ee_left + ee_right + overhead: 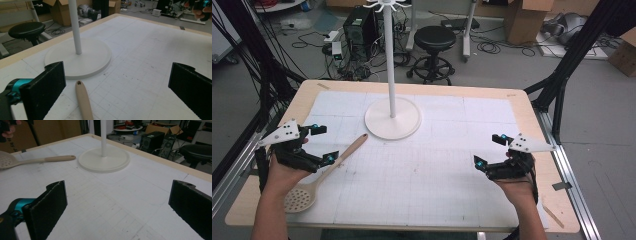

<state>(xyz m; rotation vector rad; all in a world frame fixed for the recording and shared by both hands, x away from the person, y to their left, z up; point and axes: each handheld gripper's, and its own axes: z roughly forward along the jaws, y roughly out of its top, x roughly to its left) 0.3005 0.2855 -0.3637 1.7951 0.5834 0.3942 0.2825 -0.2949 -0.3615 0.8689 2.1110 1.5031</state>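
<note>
While both jaws stand wide apart and empty, the left hand-held gripper [321, 144] hovers at nine o'clock over the untouched slotted spoon [319, 176], the right hand-held gripper [490, 151] waits at three o'clock, and the white stand [392, 118] rises at twelve.

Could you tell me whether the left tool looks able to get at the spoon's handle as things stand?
Probably yes. The left tool is open, and the spoon lies flat on the table with its handle running up between the jaws in the left gripper view. Nothing sits on or against the handle; the stand is just beyond its tip.
</note>
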